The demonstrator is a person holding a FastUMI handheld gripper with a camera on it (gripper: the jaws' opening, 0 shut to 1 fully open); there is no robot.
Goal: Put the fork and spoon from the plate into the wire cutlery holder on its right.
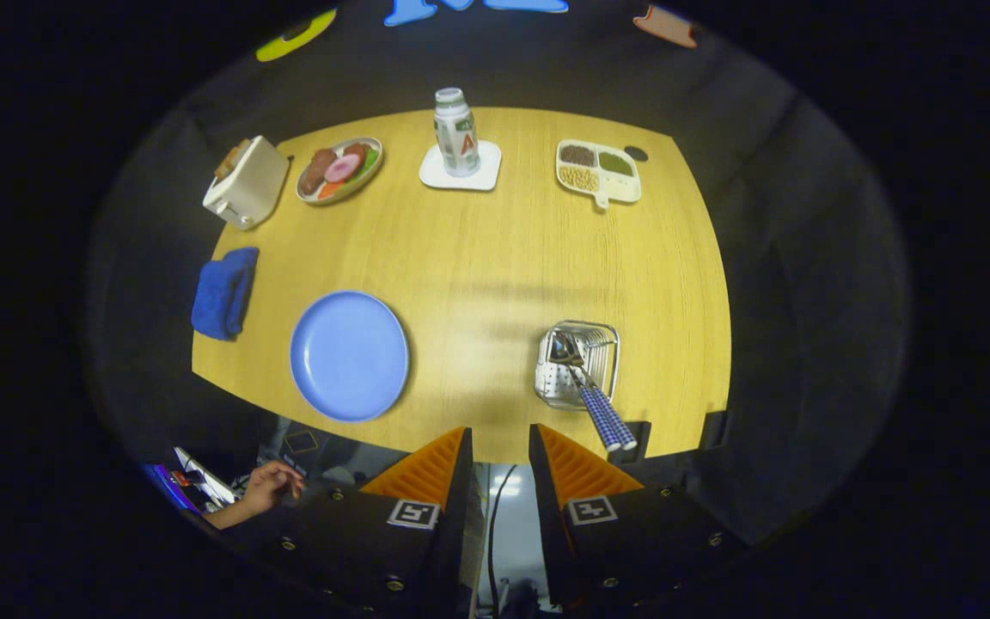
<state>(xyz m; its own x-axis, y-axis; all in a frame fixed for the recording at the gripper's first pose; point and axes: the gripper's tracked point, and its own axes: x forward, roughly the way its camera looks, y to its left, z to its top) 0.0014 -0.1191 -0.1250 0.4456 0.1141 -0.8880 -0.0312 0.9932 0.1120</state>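
Note:
A round blue plate (349, 355) lies bare on the wooden table (495, 249), ahead and left of my fingers. To its right stands the wire cutlery holder (577, 364). The fork and spoon (594, 400) rest inside it, metal heads down in the basket and blue checked handles leaning out over its near rim. My gripper (500, 447) hovers high above the table's near edge, between plate and holder. Its fingers stand a little apart with nothing between them.
At the table's far side are a white toaster (246, 182), a plate of toy food (339, 169), a bottle (455, 131) on a white coaster and a divided tray (598, 171). A blue cloth (224, 292) lies at the left edge. A person's hand (270, 487) is below the table.

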